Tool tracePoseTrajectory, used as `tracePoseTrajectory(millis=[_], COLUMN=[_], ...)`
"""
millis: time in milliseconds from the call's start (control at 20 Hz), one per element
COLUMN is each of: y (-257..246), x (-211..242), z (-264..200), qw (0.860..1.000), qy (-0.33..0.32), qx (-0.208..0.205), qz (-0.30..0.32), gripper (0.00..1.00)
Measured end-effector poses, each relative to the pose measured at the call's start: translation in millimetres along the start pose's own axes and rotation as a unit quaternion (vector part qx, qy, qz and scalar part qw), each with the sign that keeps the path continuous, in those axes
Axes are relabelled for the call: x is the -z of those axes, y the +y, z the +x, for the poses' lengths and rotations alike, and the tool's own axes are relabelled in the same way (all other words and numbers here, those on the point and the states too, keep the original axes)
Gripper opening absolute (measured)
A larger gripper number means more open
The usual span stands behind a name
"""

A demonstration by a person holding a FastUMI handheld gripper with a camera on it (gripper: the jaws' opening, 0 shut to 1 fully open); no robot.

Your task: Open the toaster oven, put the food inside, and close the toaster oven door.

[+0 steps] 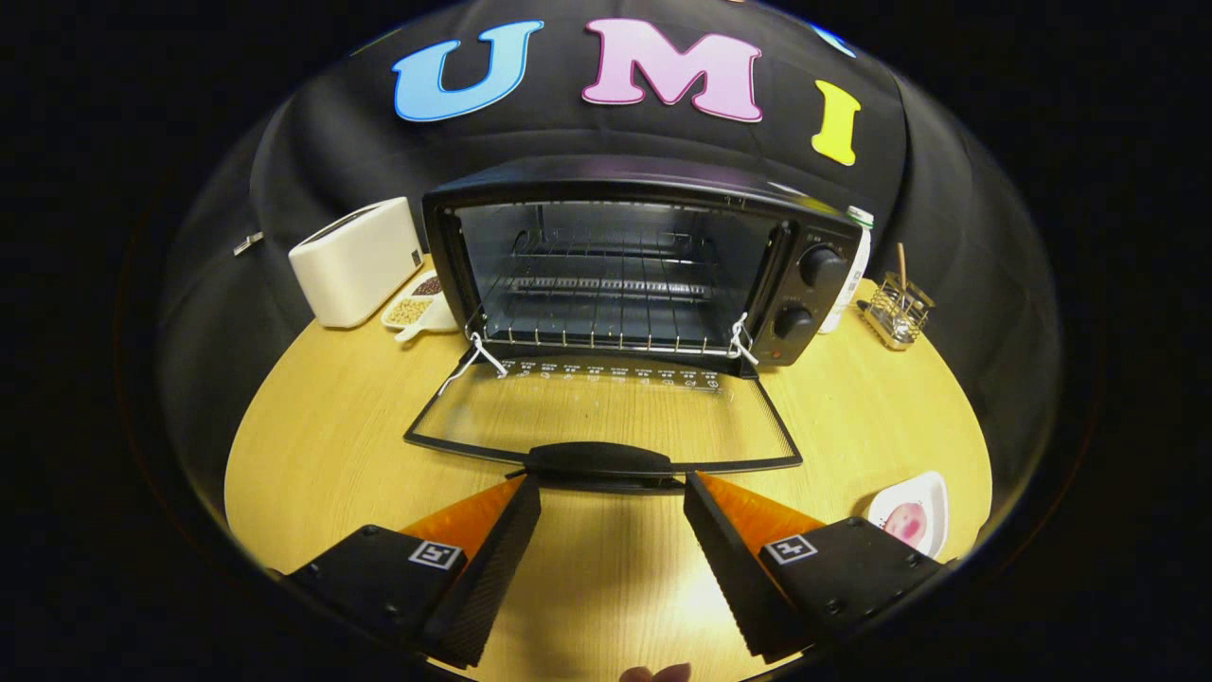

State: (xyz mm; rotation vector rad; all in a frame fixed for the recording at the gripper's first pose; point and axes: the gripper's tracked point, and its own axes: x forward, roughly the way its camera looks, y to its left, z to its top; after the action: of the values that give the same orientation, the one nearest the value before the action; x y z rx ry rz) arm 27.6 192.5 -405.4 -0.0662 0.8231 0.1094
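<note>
Oven (644,260), black, at the back of a round wooden table (312,445), well beyond the fingers. Door (606,417) fully down, its glass lying flat over the tabletop; a row of small white print runs along the glass near the hinge, too small to read. Door handle (598,459) sits just ahead of the fingertips, centred on the gap between them. Wire rack (606,284) inside, bare. Two knobs (805,294) on the oven's right panel, their markings illegible.

Gripper (611,493): fingers spread wide, holding nothing, apart from the handle.

Food (904,521): pinkish item on a small white plate (933,493), just right of the right finger, near the table's edge.

White toaster (355,260) left of the oven; divided dish (417,303) of grains between them. Wire holder (898,311) to the oven's right.
</note>
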Motion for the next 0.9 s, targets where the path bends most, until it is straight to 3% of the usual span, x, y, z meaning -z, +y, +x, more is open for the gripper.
tracePoseTrajectory(millis=[450,900], y=[-22.1,-138.7], x=[-5.4,2.9], z=[-44.0,-94.3], qw=[0.999,0.990], qy=[0.018,0.108], qx=[-0.046,-0.075], qz=[0.023,0.048], gripper=[0.99,0.99])
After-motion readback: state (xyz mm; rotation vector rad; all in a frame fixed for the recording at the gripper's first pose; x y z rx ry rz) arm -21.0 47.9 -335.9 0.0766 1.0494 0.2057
